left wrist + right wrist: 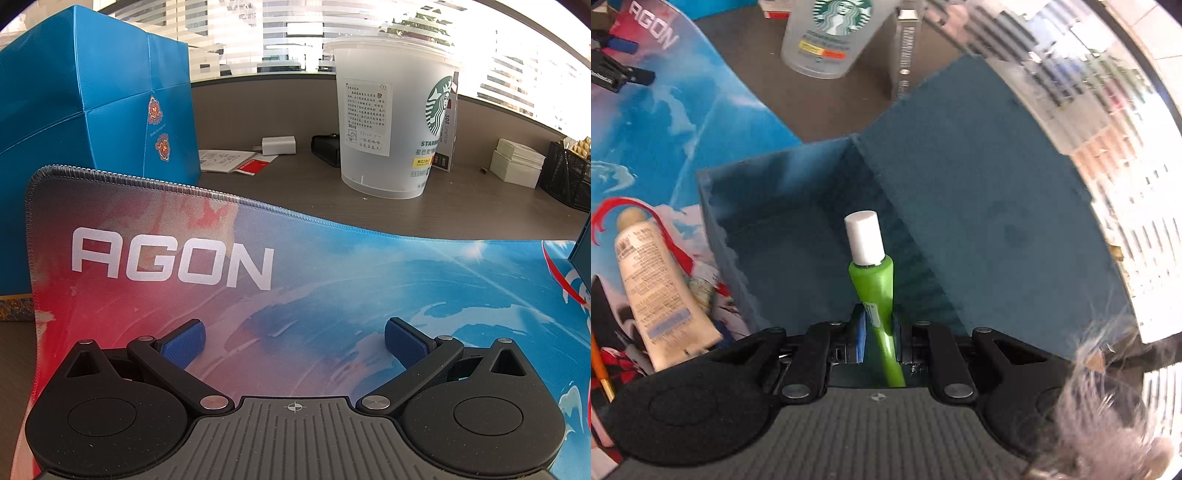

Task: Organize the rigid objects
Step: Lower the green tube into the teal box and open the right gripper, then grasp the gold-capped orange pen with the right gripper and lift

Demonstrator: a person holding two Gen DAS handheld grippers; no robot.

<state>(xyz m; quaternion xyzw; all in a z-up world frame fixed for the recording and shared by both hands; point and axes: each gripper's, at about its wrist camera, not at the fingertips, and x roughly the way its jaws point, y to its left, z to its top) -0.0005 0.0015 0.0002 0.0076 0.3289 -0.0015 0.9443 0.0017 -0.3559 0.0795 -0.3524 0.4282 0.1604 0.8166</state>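
Gripping a glossy green tube point(875, 284), white cylindrical cap foremost, right gripper point(877, 332) hangs over what looks like a felt-lined teal box point(979, 192); left gripper point(294, 341) open, empty.

– We get strong daylight through the blinds point(280, 33) at twelve o'clock in the left wrist view; they wash out white.
– Our right wrist view smears from one to four o'clock, the windows point(1108, 129) streaked. The fur point(1108, 398) at five is blurred. Both views curve at the rim.
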